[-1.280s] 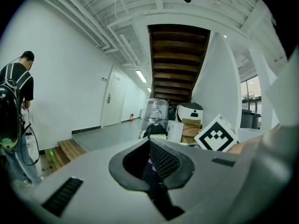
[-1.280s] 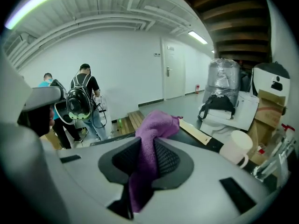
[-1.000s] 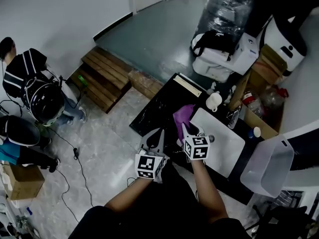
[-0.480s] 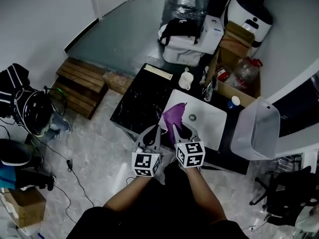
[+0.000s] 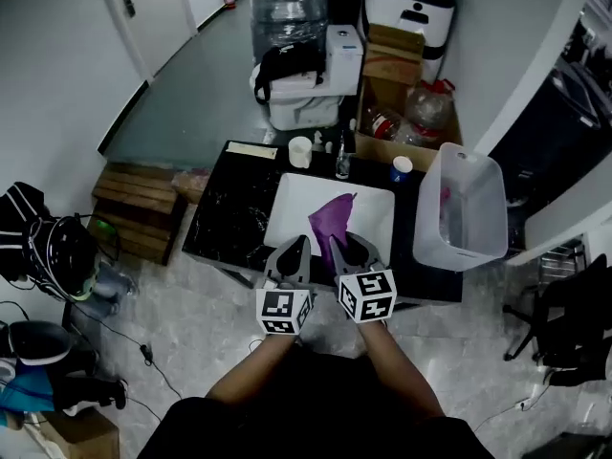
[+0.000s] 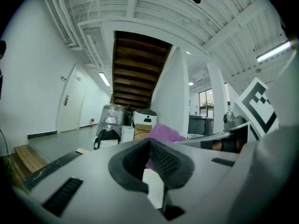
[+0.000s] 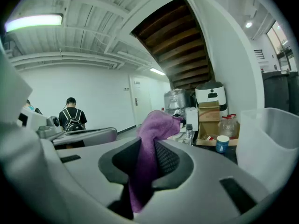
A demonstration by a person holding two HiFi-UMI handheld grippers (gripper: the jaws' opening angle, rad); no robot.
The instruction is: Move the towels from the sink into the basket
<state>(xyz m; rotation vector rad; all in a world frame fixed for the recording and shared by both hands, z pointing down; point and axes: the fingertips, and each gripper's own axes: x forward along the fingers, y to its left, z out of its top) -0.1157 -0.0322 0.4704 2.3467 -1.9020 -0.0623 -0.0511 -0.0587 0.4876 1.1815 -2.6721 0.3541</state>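
Observation:
A purple towel [image 5: 333, 220] sticks up from my right gripper [image 5: 344, 247], which is shut on it above the near edge of the white sink [image 5: 287, 208]. In the right gripper view the towel [image 7: 156, 125] is pinched between the dark pads [image 7: 170, 160] and hangs down below them. My left gripper [image 5: 292, 253] is held just to the left of the right one, shut with nothing in it. The left gripper view shows the towel [image 6: 163, 132] beyond its closed tips. The translucent basket [image 5: 459, 208] stands right of the sink, something pink showing inside; its wall [image 7: 268, 139] shows at the right.
The sink is set in a black counter [image 5: 225, 223]. A white cup [image 5: 300, 151], a bottle [image 5: 341, 161] and a blue-lidded jar [image 5: 402, 168] stand along its back edge. Behind are a cardboard box [image 5: 392, 127] and a water dispenser. Wooden steps [image 5: 134, 208] lie left. A person with a backpack [image 7: 71, 115] stands far off.
The head view has swung, so the sink now sits straight ahead with the basket to its right. The right gripper has kept hold of the purple towel, and both grippers stay close together.

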